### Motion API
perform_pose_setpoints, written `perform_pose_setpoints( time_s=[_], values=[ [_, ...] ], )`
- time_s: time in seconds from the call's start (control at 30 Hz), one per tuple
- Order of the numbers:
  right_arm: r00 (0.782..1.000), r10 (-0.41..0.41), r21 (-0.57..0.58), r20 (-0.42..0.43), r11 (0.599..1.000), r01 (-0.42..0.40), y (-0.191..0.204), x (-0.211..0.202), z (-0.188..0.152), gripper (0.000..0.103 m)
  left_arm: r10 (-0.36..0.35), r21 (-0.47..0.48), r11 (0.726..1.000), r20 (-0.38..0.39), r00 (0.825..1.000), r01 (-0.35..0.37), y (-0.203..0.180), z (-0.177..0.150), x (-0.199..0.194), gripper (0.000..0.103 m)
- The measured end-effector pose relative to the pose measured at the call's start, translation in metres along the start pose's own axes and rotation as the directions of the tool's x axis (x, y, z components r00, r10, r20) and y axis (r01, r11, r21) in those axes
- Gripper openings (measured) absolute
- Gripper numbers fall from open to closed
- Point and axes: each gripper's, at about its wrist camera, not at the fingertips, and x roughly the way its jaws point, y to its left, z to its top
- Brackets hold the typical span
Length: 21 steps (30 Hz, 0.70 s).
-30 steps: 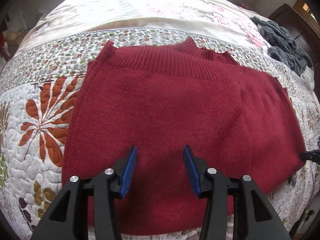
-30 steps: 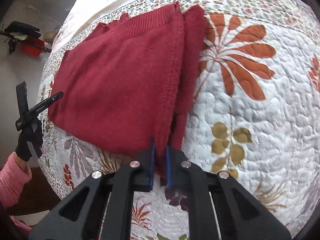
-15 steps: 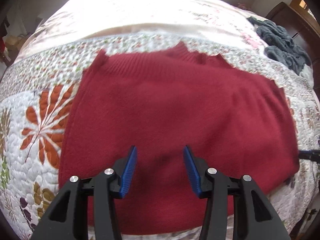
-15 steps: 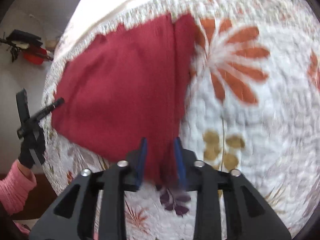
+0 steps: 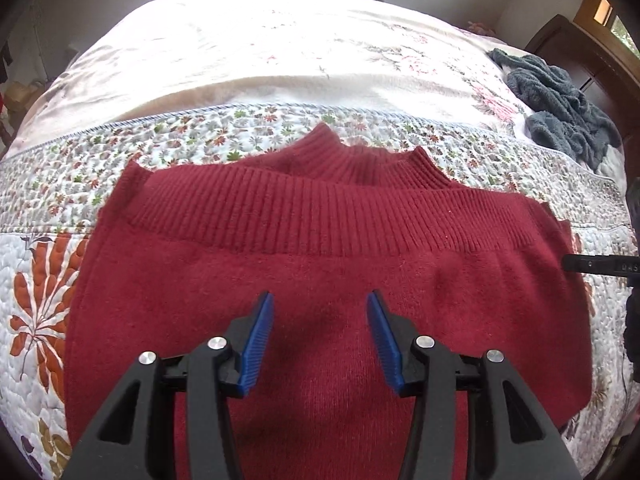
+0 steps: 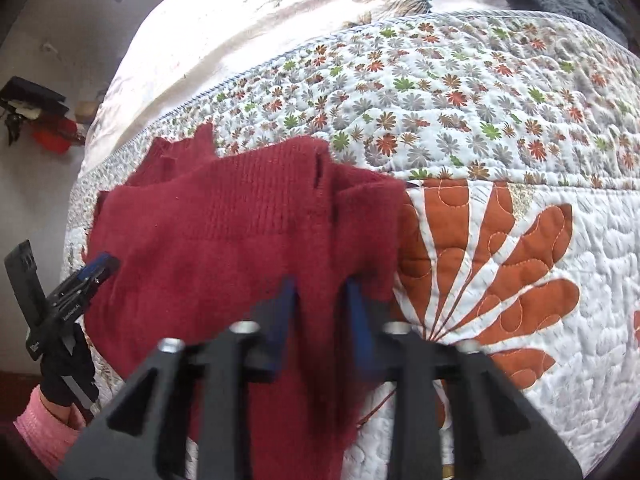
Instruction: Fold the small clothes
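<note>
- Sweater (image 5: 320, 288), dark red and knitted, lies folded on the quilt (image 5: 48, 280) of the bed, its ribbed hem doubled back up toward the collar.
- A second ago we had our right tongs (image 6: 320, 296) pinched shut on the sweater's right edge; now they stand partly open, with the fabric bunched and raised between the blue pads. We cannot tell whether they still press on it.
- That right edge has changed: it lay flat beside the orange leaf print before, and now it stands up in a fold at the sweater's far right corner.
- Our left tongs (image 5: 320, 336) hover wide open over the sweater's near middle, gripping nothing, much as they did a second ago.
- We judge that the right side is being let go after a tuck, or regripped for the next fold; the sweater is well along but not yet a tidy packet.
- A grey garment (image 5: 560, 108) sits well beyond the sweater, at the bed's far right.
- From the right camera, a pink sleeve (image 6: 44, 428) shows left of the sweater.
</note>
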Motion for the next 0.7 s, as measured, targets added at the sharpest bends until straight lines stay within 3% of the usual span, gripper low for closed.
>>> perform_pose_setpoints(
  time_s=[0.1, 0.27, 0.5, 0.6, 0.7],
  values=[
    [1.0, 0.016, -0.008, 0.015, 1.0, -0.015, 0.002, -0.009, -0.002, 0.012, 0.008, 0.01, 1.0, 0.004, 1.0, -0.008, -0.001, -0.001, 0.0, 0.049],
    [0.999, -0.024, 0.01, 0.027, 1.0, 0.024, -0.006, -0.02, -0.004, 0.01, 0.012, 0.013, 1.0, 0.012, 1.0, -0.012, 0.001, 0.0, -0.003, 0.049],
    [0.997, -0.077, 0.022, -0.004, 0.997, 0.077, -0.01, 0.001, -0.003, 0.01, 0.021, 0.011, 1.0, 0.003, 1.0, -0.021, 0.007, -0.002, 0.004, 0.049],
    [0.997, -0.077, 0.021, 0.005, 0.997, 0.077, -0.008, 0.001, -0.004, 0.014, 0.023, 0.016, 1.0, 0.004, 1.0, -0.023, 0.006, -0.003, 0.004, 0.049],
    [0.998, -0.049, 0.042, 0.028, 0.998, 0.048, -0.007, -0.01, -0.01, 0.024, 0.021, 0.019, 1.0, 0.005, 1.0, -0.021, 0.004, -0.003, 0.001, 0.049]
  ],
)
